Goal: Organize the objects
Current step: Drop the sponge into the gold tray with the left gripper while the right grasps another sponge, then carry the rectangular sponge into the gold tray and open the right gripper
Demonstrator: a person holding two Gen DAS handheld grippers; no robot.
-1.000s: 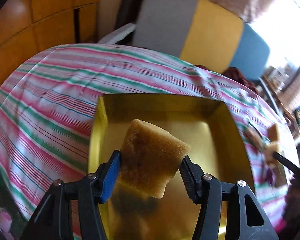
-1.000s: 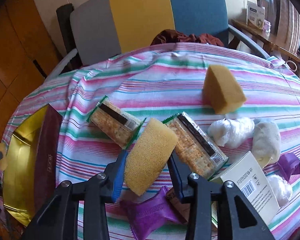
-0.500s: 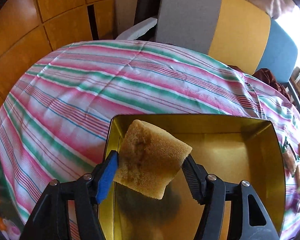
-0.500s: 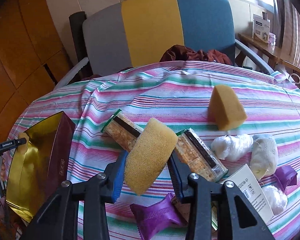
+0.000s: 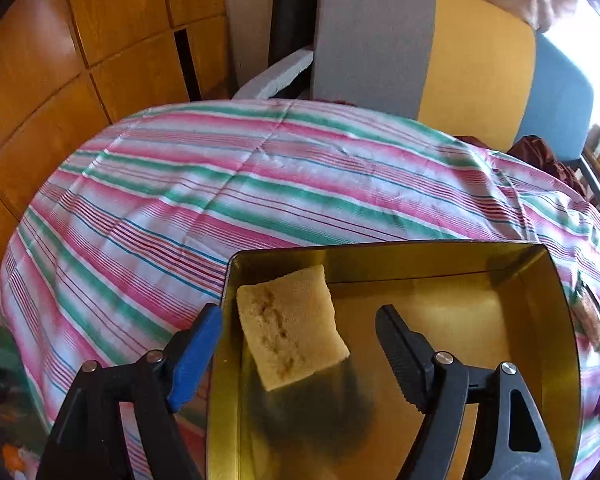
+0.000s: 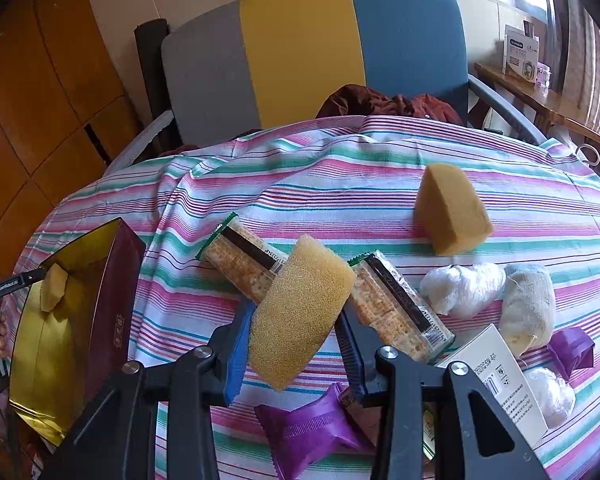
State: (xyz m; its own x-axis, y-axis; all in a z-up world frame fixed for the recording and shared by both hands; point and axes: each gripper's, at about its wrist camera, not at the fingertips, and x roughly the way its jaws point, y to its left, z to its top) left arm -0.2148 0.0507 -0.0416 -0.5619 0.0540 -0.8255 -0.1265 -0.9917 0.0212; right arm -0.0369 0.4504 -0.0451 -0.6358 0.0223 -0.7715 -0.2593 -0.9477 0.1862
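Left wrist view
- Left hand-held gripper [image 5: 298,340]: jaws spread wide, gripping nothing; the blue pad sits outside the box's left wall, the black pad over its inside.
- Sponge piece [image 5: 292,326]: tan, squarish, tilted, lying between the 2 pads with a gap on each side; whether it rests on the box floor cannot be told.
- Gold box [image 5: 540,320]: open, shiny inside, standing on the surface.
- Striped cloth [image 5: 220,184]: pink, green and white, covering the surface.
- Chair [image 5: 420,52]: grey, yellow and blue back, behind the surface.

Right wrist view
- Right hand-held gripper [image 6: 296,344]: closed on a rounded yellow sponge [image 6: 300,312], held tilted above the surface.
- Gold box [image 6: 40,344]: at the left edge, maroon outer wall, with the sponge piece [image 6: 54,286] inside near its far end.
- 2 cracker packs: 1 [image 6: 240,260] left of the held sponge, 1 [image 6: 400,308] right of it, both partly behind it.
- Wedge sponge [image 6: 450,210]: farther back on the right, well apart from the packs.
- White wrapped bundles [image 6: 464,288]: near the right edge, beside a purple packet [image 6: 572,350].
- White carton [image 6: 500,380]: just beside the right finger.
- Purple wrapper [image 6: 312,428]: below the held sponge.
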